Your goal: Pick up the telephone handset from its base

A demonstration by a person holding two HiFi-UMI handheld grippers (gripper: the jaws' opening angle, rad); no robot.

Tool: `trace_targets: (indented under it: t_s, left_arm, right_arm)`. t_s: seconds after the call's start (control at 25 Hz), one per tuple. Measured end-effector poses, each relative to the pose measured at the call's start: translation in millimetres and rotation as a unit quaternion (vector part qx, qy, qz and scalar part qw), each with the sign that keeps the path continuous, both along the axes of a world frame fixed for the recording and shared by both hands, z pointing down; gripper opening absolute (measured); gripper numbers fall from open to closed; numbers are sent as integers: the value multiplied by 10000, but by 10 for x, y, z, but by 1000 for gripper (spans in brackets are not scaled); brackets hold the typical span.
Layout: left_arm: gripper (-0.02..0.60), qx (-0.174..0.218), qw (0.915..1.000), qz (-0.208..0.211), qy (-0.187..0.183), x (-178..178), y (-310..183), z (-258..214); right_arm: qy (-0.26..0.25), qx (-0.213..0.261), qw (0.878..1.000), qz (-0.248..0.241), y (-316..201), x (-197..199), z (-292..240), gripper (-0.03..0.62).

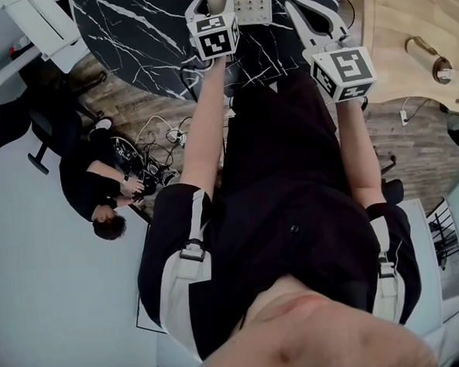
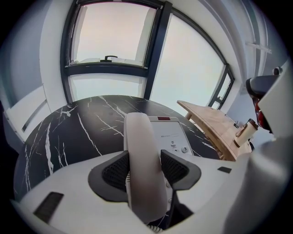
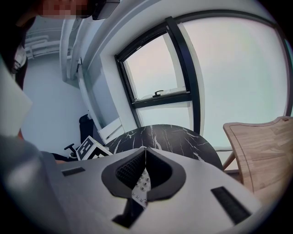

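Observation:
The white telephone handset lies on its white base on the round black marble table. My left gripper straddles the handset, and its dark pads touch it on both sides, so it is shut on it. In the head view the base sits at the top edge, with the left gripper over its left side. My right gripper hovers just right of the phone. In its own view the right gripper is shut on nothing, and keypad buttons show below the jaws.
A light wooden tabletop adjoins the marble table on the right and carries a small wooden object. Large windows stand behind the table. On the floor to the left a person crouches by tangled cables.

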State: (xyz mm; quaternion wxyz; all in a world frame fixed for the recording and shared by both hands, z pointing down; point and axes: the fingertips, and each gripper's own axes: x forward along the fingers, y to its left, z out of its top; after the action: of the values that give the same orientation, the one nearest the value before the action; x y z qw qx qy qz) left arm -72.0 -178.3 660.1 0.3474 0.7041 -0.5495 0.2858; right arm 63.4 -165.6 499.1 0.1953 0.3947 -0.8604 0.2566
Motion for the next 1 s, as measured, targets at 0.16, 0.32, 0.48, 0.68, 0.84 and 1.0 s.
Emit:
trace_targets:
  t_s: [0.16,0.32,0.48,0.68,0.84,1.0]
  left_arm:
    - [232,-94,9999,-57,4,-10,9,5]
    - [229,-249,9997,-60,35,-15,8,5]
    - [224,-305,9994,-83,118,-13,4,-3]
    - [222,-256,9996,-45,95,-26,0,-41]
    - [221,-207,9997,3,143,-33,13,-103]
    - [218,-115,9996,38,253,-31,19,-192]
  right_arm:
    - [16,5,10000,26,20,24,-2,31]
    - [16,7,10000,38,42,22,1,31]
    - [9,24,10000,44,57,11,-21,31]
    - [16,55,10000,78,74,15,-41,31]
    - [6,84,9999,94,108,3,-66,31]
    - [-7,135,9999,108,132,-16,-103,31]
